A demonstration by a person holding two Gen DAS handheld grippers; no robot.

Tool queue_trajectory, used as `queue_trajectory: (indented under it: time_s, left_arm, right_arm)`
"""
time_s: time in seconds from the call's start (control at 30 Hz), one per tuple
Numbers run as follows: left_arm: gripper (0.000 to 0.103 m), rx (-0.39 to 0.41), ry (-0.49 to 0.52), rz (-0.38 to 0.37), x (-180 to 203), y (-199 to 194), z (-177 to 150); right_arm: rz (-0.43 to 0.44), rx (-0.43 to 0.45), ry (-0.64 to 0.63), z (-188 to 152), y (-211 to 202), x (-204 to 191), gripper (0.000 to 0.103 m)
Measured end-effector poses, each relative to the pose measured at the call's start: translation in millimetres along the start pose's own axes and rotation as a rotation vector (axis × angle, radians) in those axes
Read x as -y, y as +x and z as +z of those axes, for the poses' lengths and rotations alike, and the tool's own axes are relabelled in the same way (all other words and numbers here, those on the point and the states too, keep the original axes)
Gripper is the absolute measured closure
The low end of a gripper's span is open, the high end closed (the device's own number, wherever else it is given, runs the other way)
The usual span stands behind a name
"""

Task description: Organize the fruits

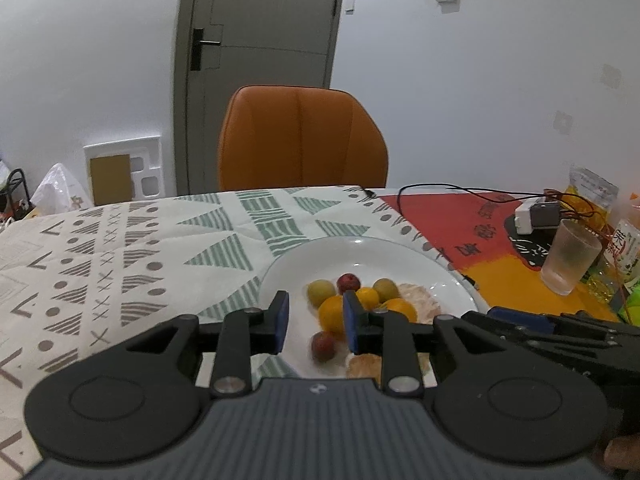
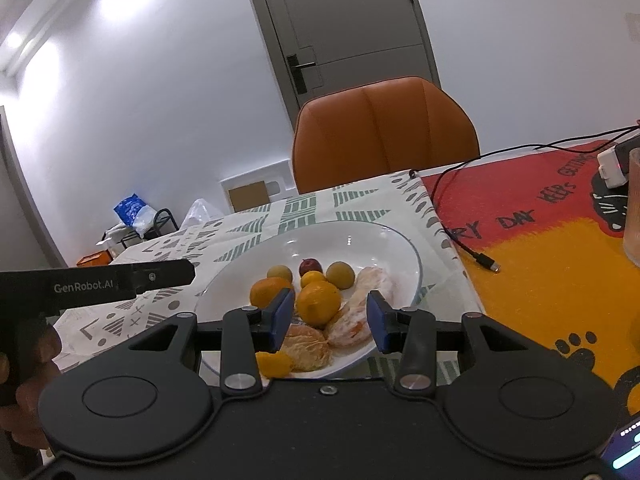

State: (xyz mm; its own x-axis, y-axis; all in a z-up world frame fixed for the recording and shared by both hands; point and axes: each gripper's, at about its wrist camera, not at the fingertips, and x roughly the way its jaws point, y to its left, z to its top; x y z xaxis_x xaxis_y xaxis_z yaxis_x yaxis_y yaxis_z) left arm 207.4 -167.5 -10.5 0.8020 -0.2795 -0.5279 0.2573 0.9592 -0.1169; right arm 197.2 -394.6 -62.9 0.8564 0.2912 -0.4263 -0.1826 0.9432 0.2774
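— Where was the fruit?

— All on the white plate [image 2: 404, 248] on the desk [image 1: 120, 240]: oranges [image 2: 318, 302], green plums [image 2: 340, 275], a red one [image 2: 310, 267], peeled segments [image 2: 352, 320] at the near rim.

— And your tongs?

— I had the left tongs [image 1: 314, 322] narrowly parted and gripping nothing, hovering over the plate. My right tongs [image 2: 330, 318] stood a little wider, also without a load, above the near rim.

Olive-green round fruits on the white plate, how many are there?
2 olive-green round fruits: one left of the small dark red fruit at the pile's back, the other right of it. More may be hidden.
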Motion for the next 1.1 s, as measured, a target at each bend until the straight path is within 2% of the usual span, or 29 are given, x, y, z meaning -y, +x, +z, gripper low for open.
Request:
queue_trajectory:
  time_s: [0.1, 0.27, 0.47, 0.57, 0.77, 1.1]
  left_arm:
    - [0.067, -0.001, -0.008, 0.020, -4.6, -4.9, -2.0]
    - [0.045, 0.012, -0.014, 0.057, -10.6, -15.7, -5.3]
    - [0.028, 0.026, -0.016, 0.098, -17.2, -29.0, -12.2]
    - [0.023, 0.030, -0.023, 0.115, -21.6, -36.1, -15.7]
    - [0.014, 0.040, -0.038, 0.144, -29.5, -53.1, -21.8]
    - [0.008, 0.033, -0.044, 0.173, -39.5, -84.1, -31.0]
  right_arm:
    - [0.006, 0.001, -0.004, -0.5, -0.4, -3.6, 0.058]
    - [0.014, 0.000, -0.013, -1.6, -1.7, -10.1, 0.057]
    - [0.024, -0.004, -0.021, -5.2, -6.2, -18.4, 0.050]
    - [0.027, -0.005, -0.026, -6.6, -9.7, -23.9, 0.046]
    - [0.042, 0.005, -0.041, -6.8, -19.5, -35.9, 0.030]
    - [0.078, 0.017, -0.076, -9.1, -37.8, -57.6, 0.008]
